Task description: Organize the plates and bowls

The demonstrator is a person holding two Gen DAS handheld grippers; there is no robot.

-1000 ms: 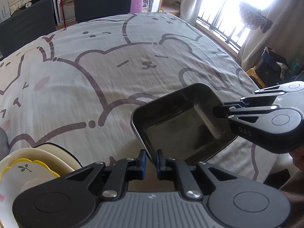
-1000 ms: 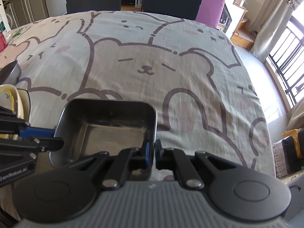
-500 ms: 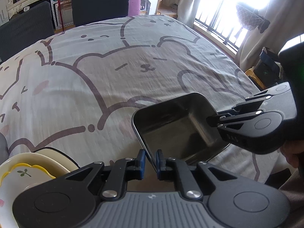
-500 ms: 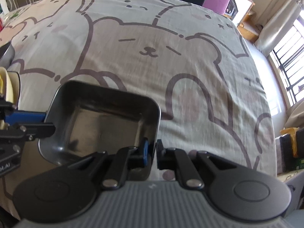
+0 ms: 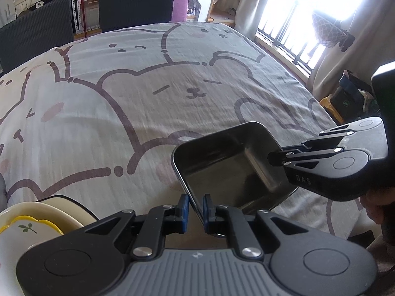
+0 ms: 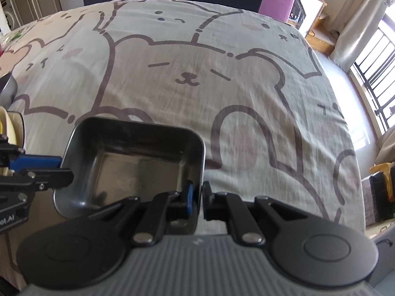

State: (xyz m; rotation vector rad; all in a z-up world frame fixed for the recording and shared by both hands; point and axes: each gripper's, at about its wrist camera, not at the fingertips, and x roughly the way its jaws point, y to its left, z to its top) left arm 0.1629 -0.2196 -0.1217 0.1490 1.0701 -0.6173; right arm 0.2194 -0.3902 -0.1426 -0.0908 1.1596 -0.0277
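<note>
A square dark metal tray (image 5: 229, 170) hangs tilted just over the bear-print tablecloth (image 5: 148, 86), held from two sides. My left gripper (image 5: 195, 209) is shut on its near rim, one blue pad inside and one outside. From the right, my right gripper (image 5: 272, 159) clamps the opposite rim. In the right wrist view the tray (image 6: 133, 167) lies ahead, with the right gripper (image 6: 197, 196) shut on its right wall and the left gripper (image 6: 66, 170) gripping its left edge. Stacked cream and yellow-rimmed dishes (image 5: 37, 219) sit at the lower left.
Dark chairs (image 5: 133, 2) stand along the table's far side. The dish stack (image 6: 12, 128) and a dark bowl (image 6: 7, 86) sit at the table's left edge. A barred window (image 5: 308, 24) and bags (image 5: 350, 98) are off to the right. A person's hand (image 5: 375, 207) holds the right gripper.
Both grippers keep their hold on the tray. The right gripper has shifted slightly along the rim and the tray has tipped a little.
</note>
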